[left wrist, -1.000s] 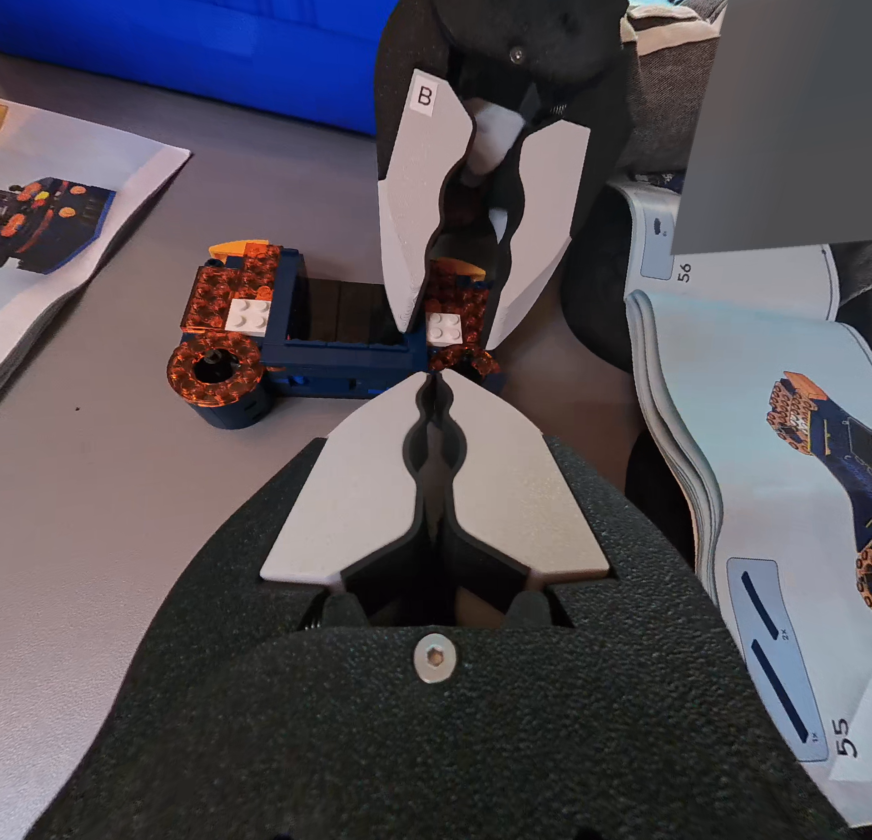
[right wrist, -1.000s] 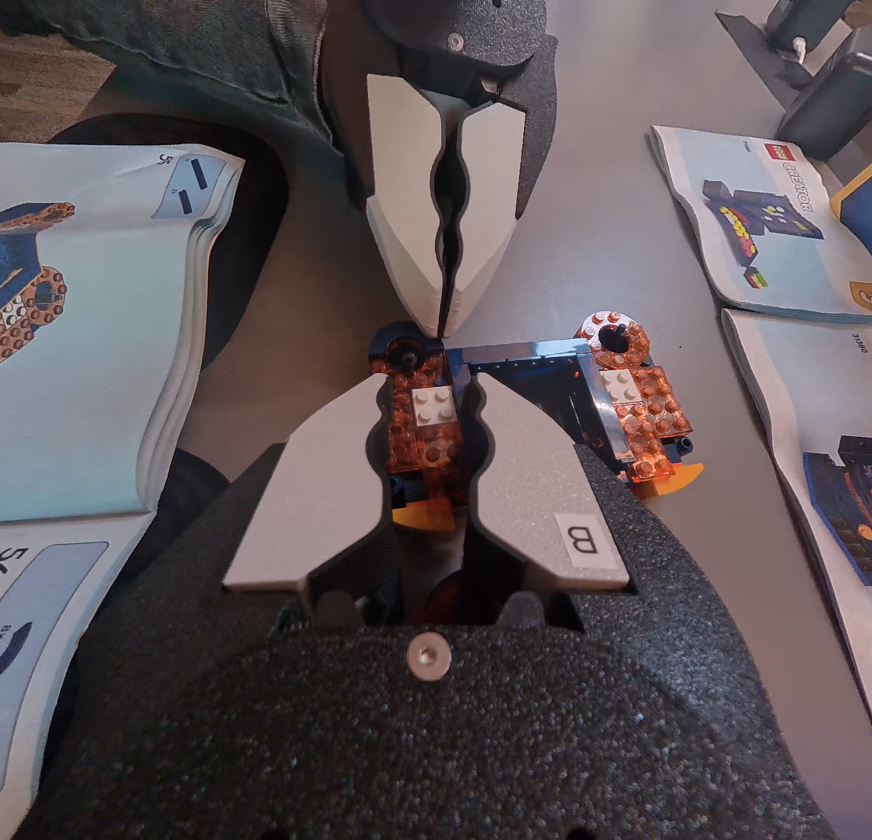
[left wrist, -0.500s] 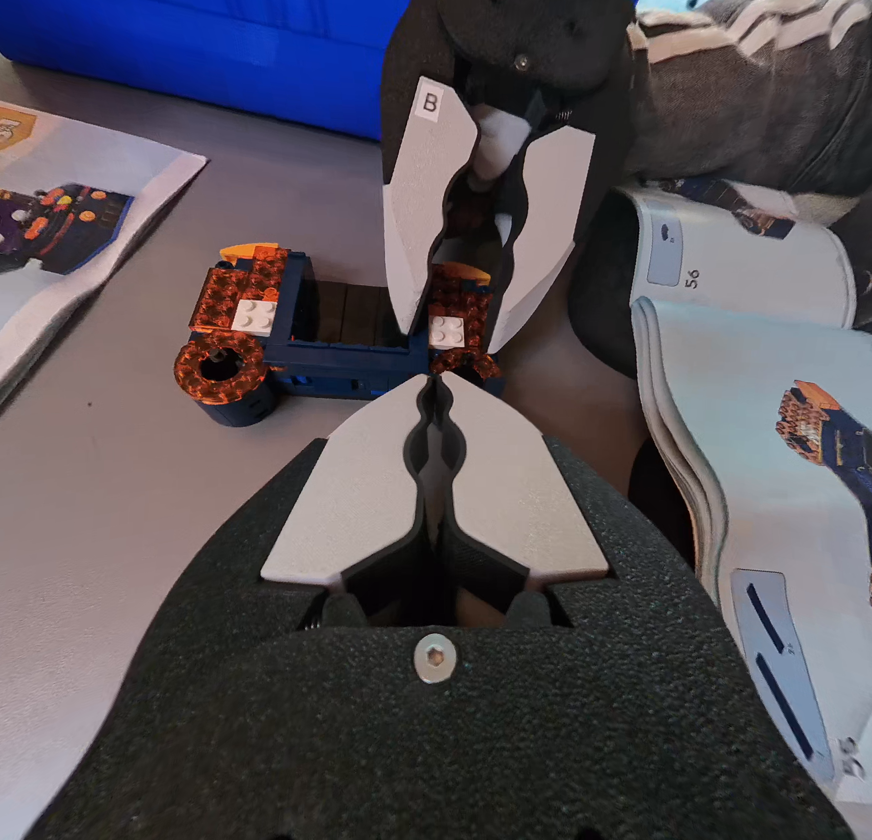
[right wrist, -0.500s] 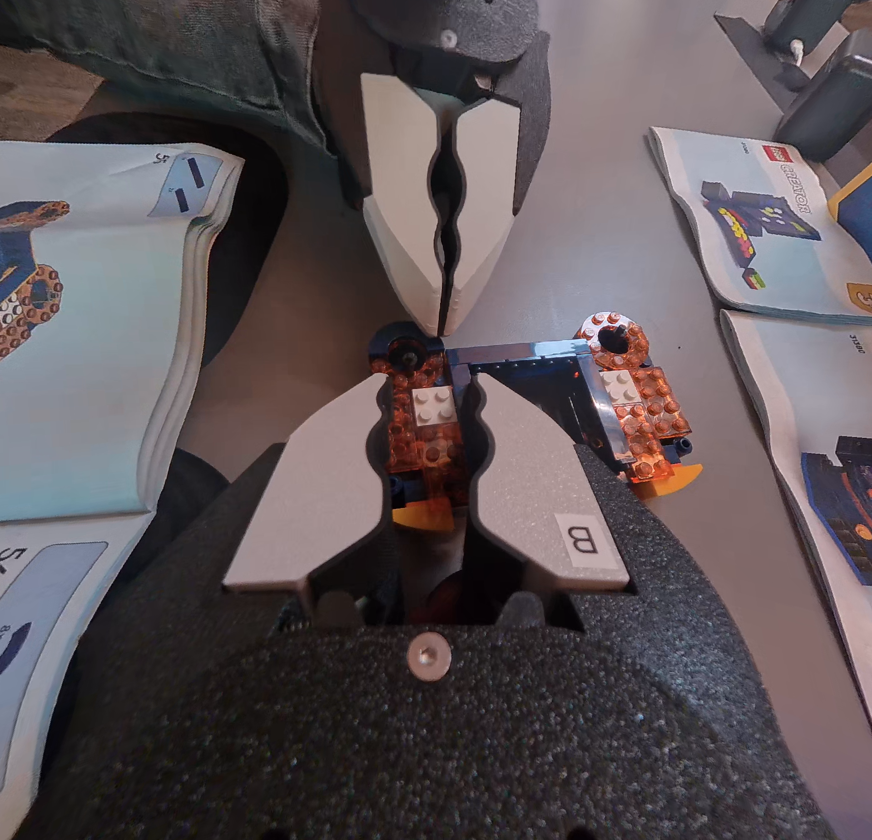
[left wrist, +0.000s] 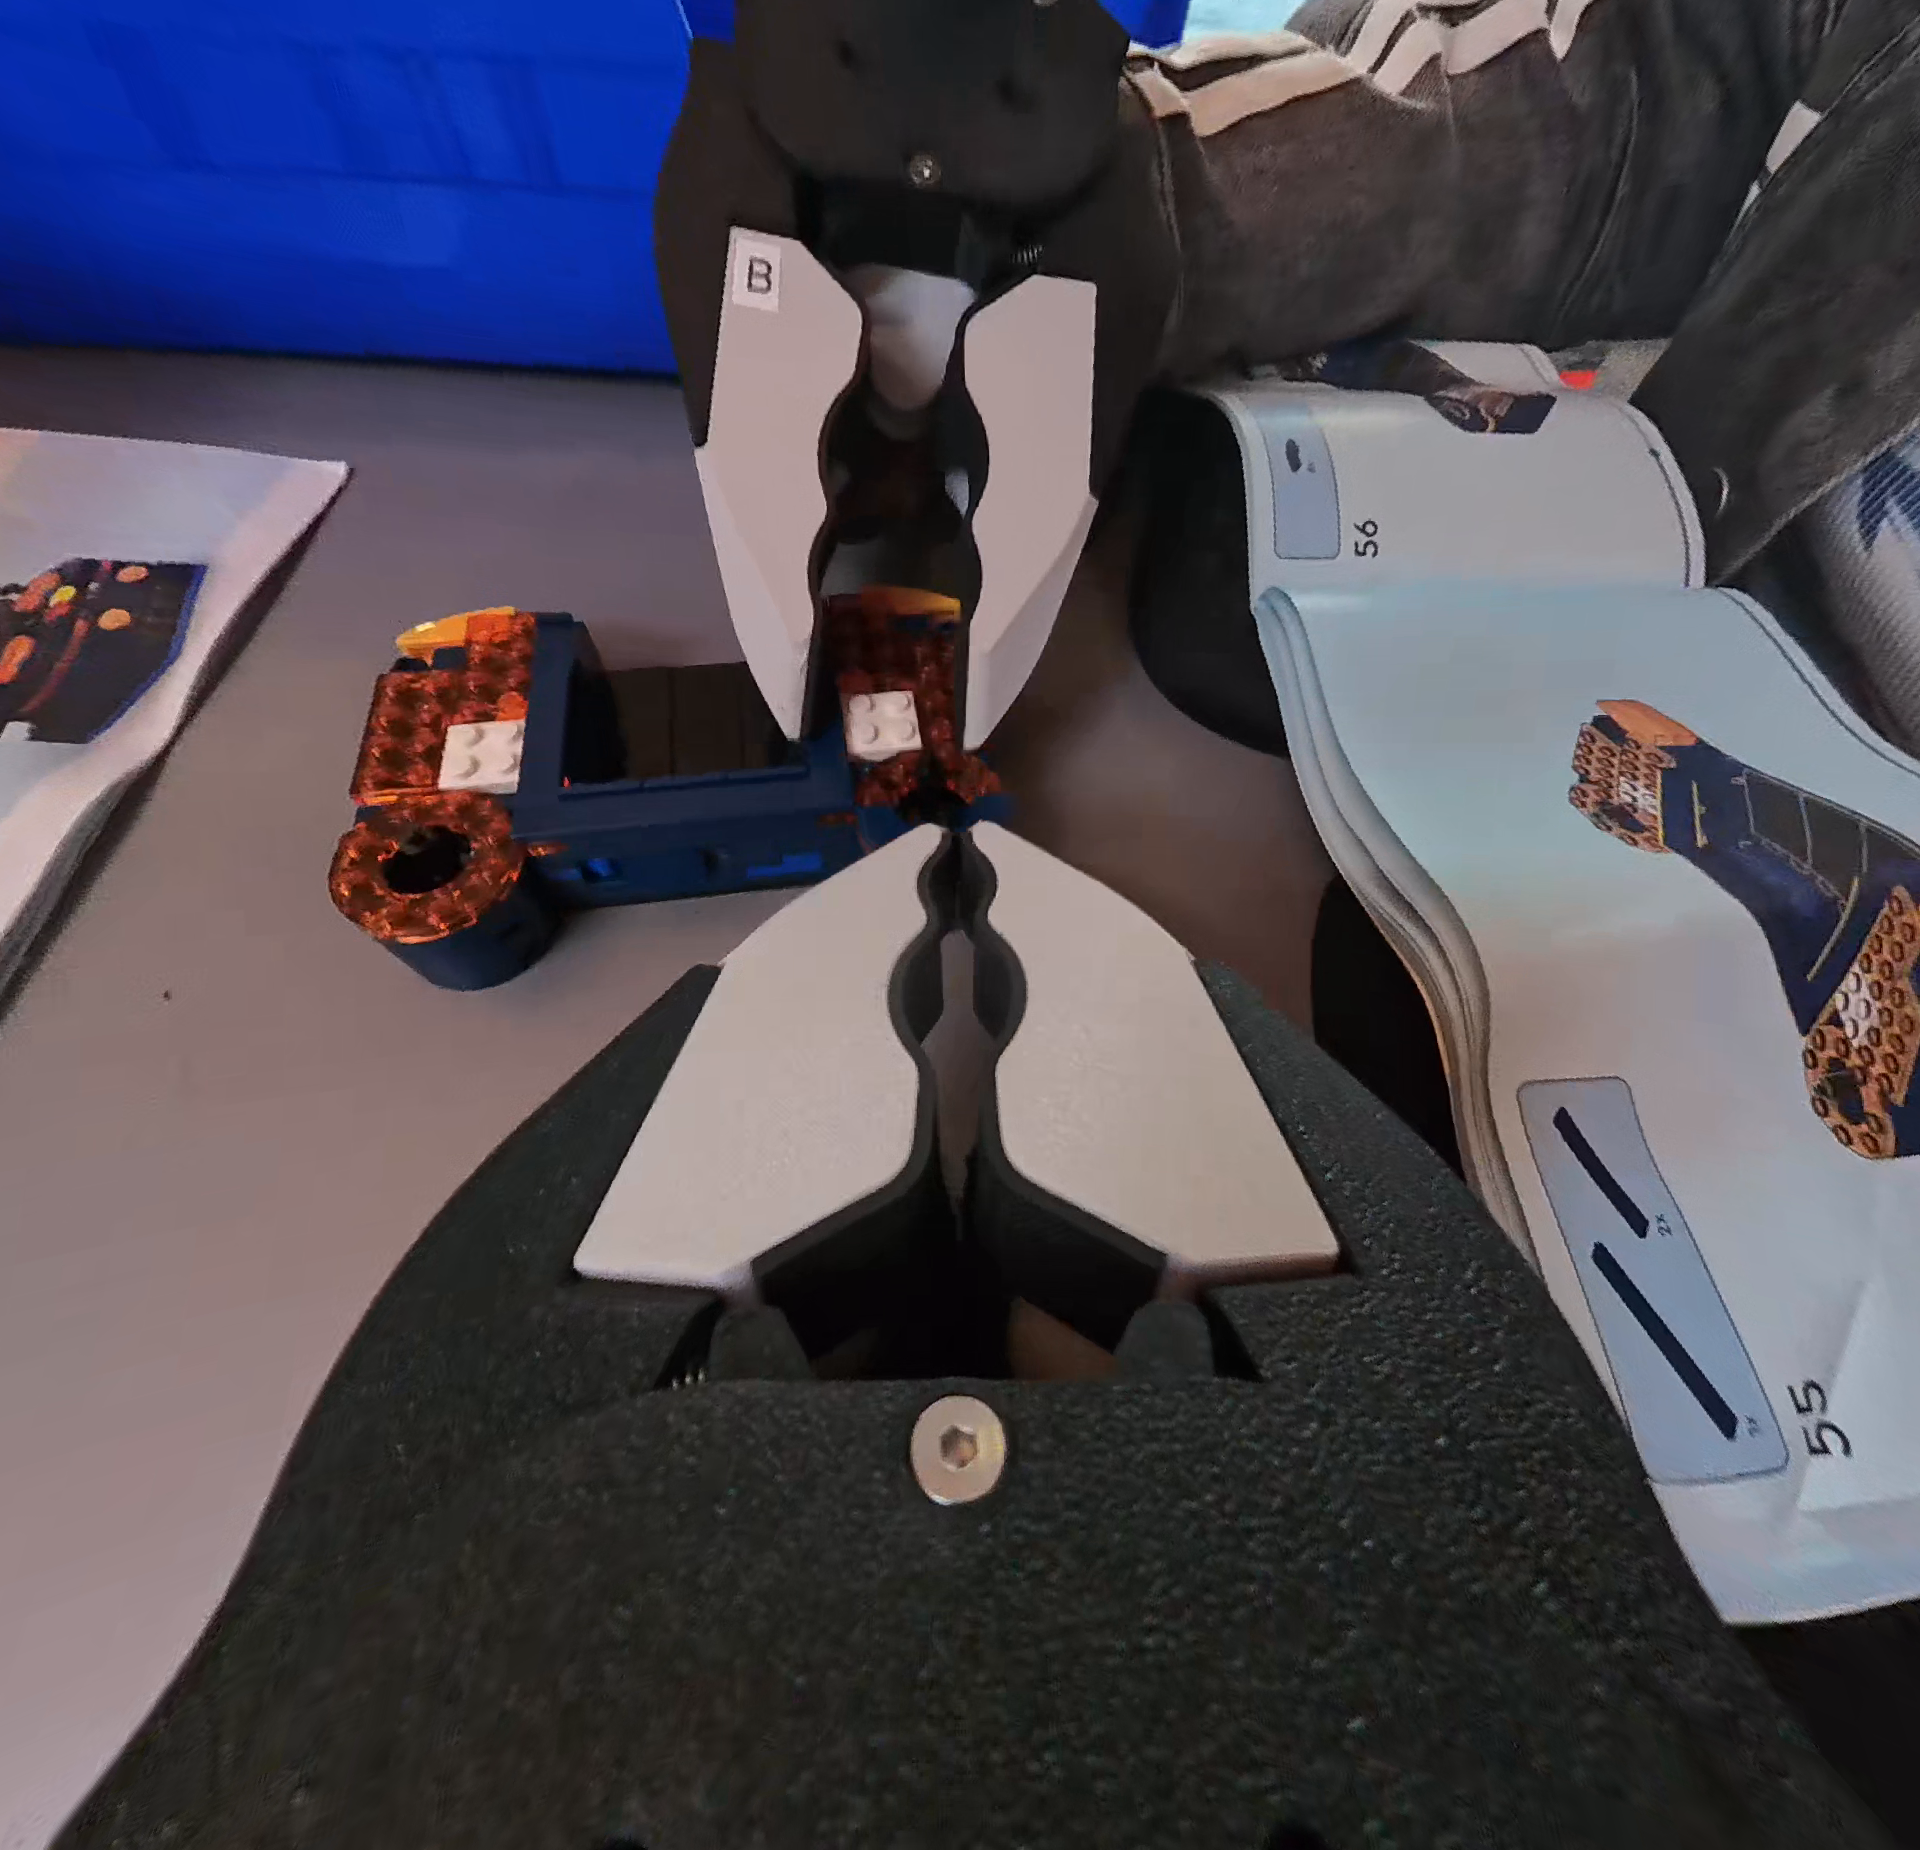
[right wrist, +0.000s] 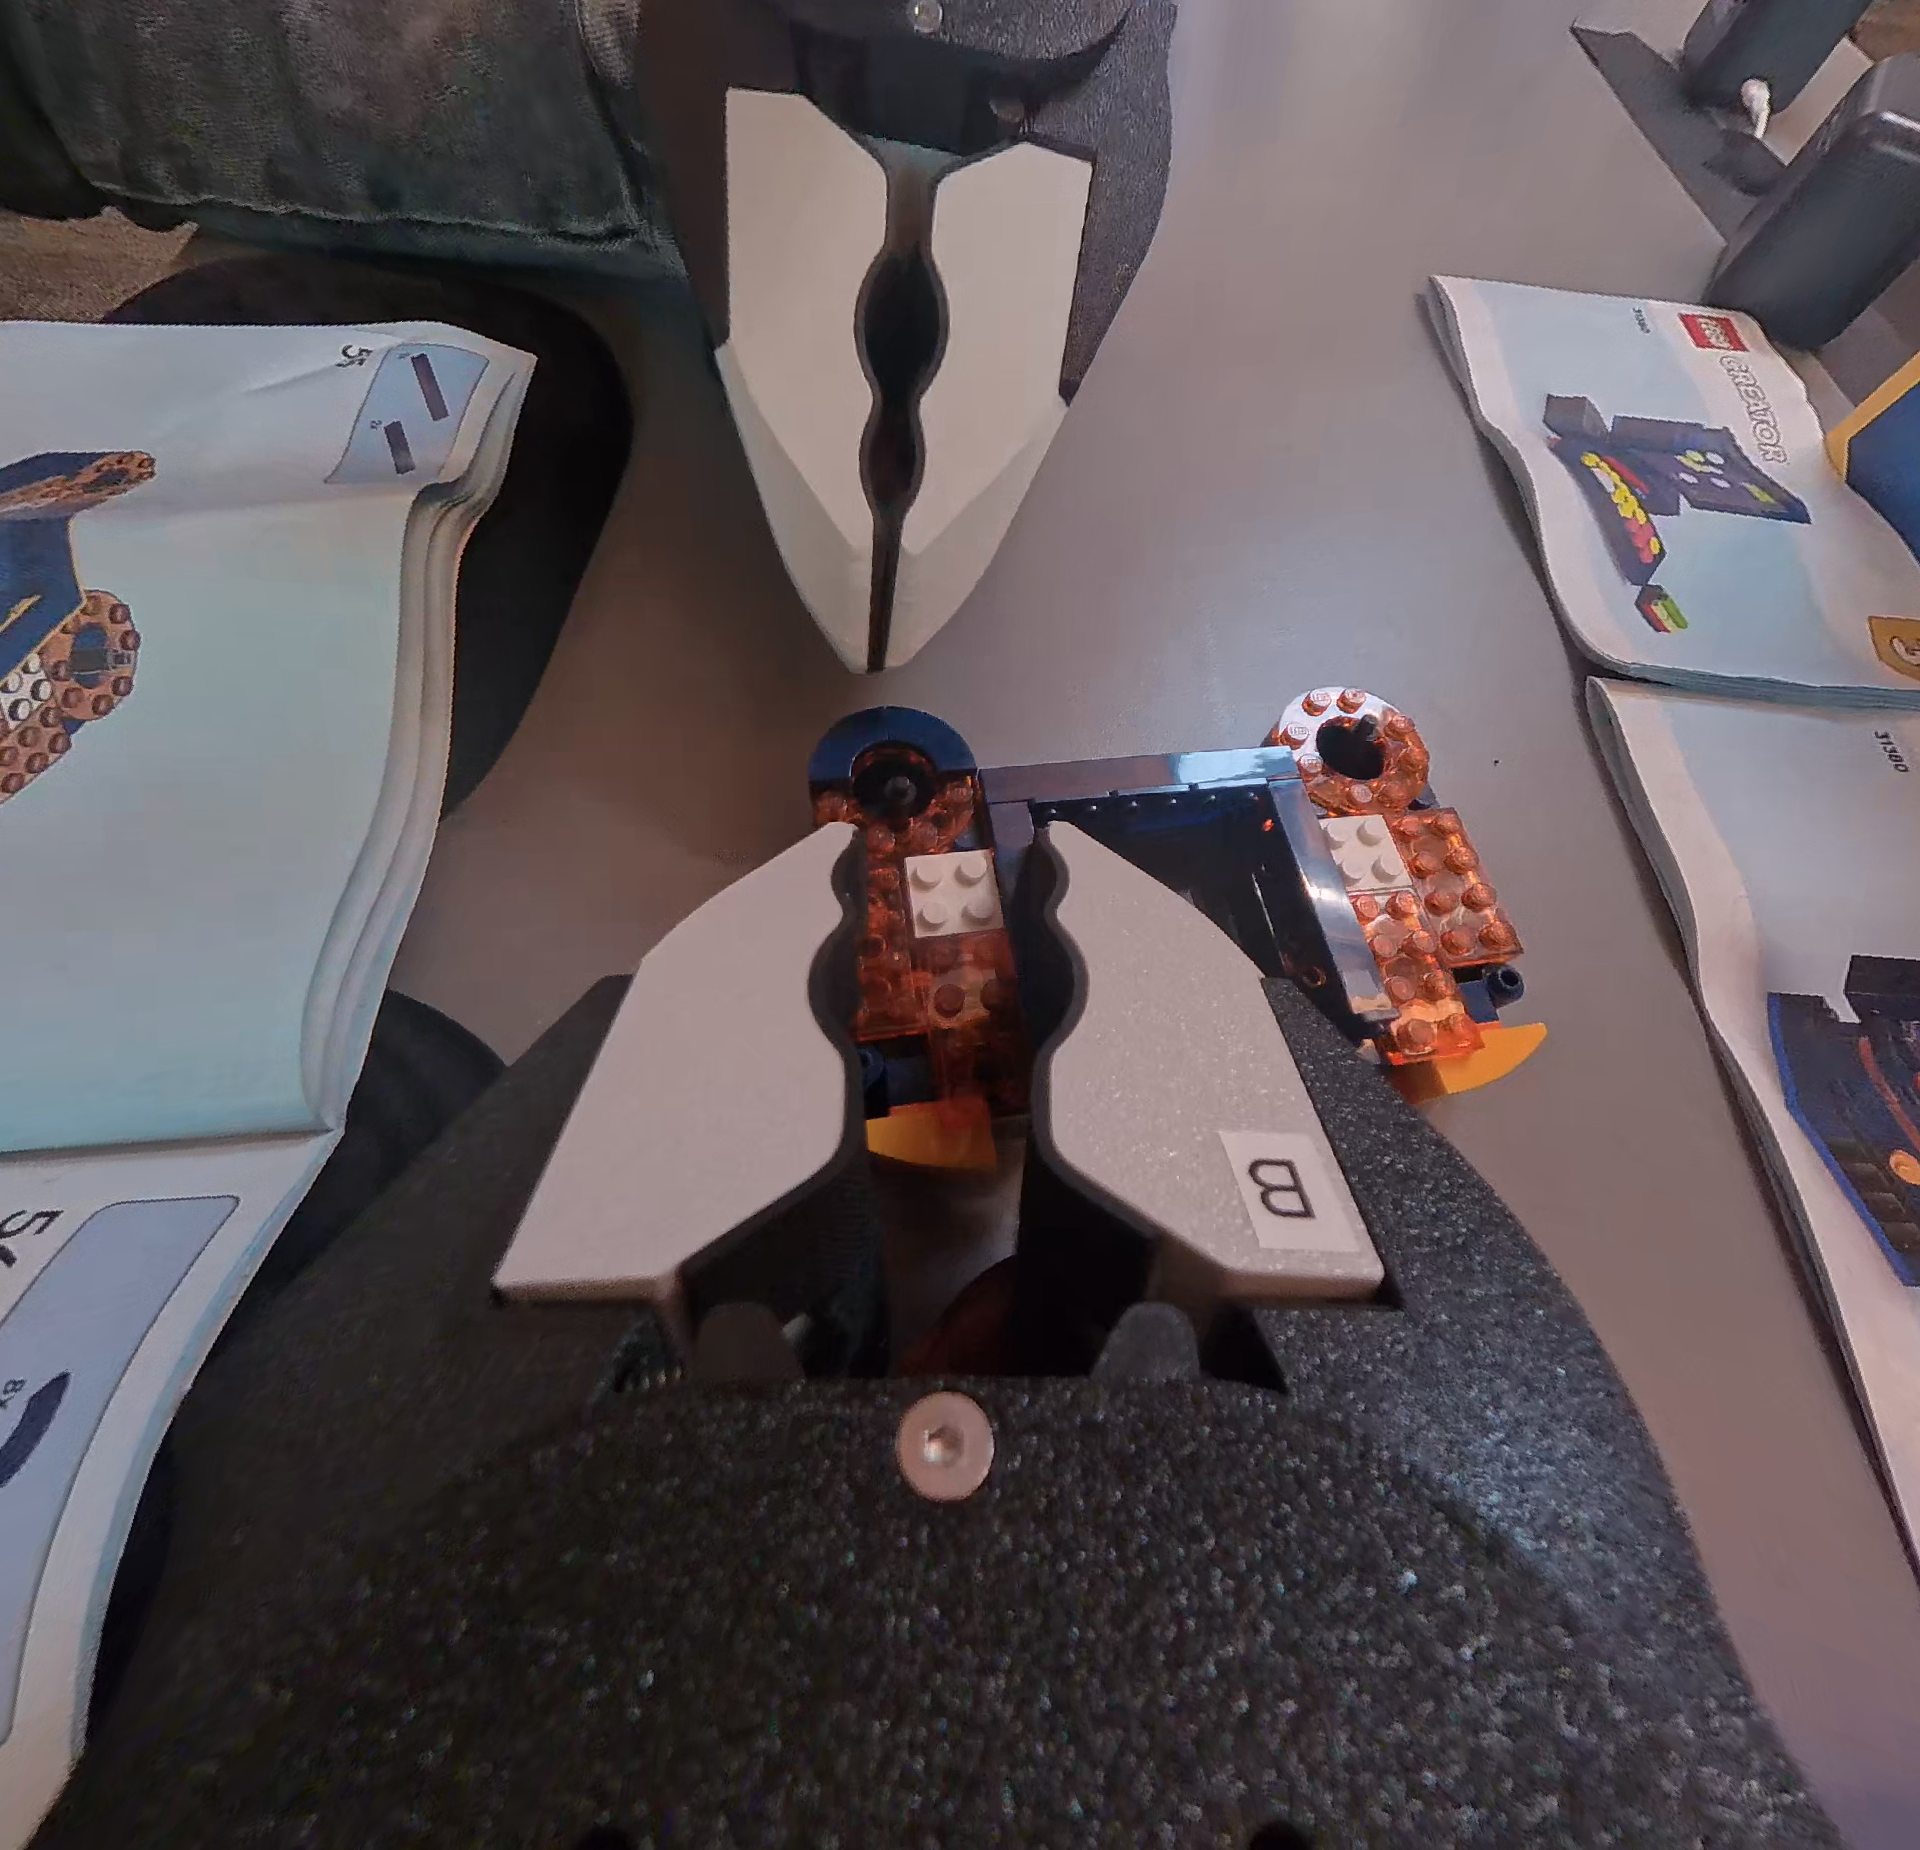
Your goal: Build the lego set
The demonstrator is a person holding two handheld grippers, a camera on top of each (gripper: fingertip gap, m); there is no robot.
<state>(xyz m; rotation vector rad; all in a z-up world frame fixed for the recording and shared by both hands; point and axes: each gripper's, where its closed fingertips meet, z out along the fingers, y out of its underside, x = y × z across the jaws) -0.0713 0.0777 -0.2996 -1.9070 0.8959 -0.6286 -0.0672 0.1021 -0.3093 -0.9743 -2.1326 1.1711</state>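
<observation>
The dark-blue Lego frame with translucent orange studded plates (right wrist: 1143,865) lies flat on the grey tabletop (right wrist: 1299,450), just ahead of both my grippers, which face each other across it. In the right wrist view it sits at the centre, its left arm running toward me at 6 o'clock and its other arm out at 3 o'clock.

My right gripper (right wrist: 935,834) is clamped around that near arm: the two fingers (right wrist: 717,1052) flank the orange plates and the small white square plate (right wrist: 948,891), with the yellow-orange curved tip (right wrist: 930,1140) showing between them. It seems a steadying hold more than a lift, since the frame rests on the table.

My left gripper (left wrist: 951,844) has its fingers pressed together with nothing between them, the tips just beside the round orange end (left wrist: 925,777) of the same arm; I cannot tell whether they touch it.

Progress, as I judge it: the U-shaped frame is joined, both arms carry orange plates, white squares and ring-shaped ends (left wrist: 421,865), and a black tiled floor (left wrist: 691,704) fills the middle. The open instruction booklet with pale blue pages (left wrist: 1507,865), at 3 o'clock in the left view, shows a similar frame plus two long dark bars in its parts box. I see no such bars fitted or lying loose, so that step looks still to do. Two more booklets (right wrist: 1662,491) lie at 2 o'clock in the right view, so the build is probably only partway through.
</observation>
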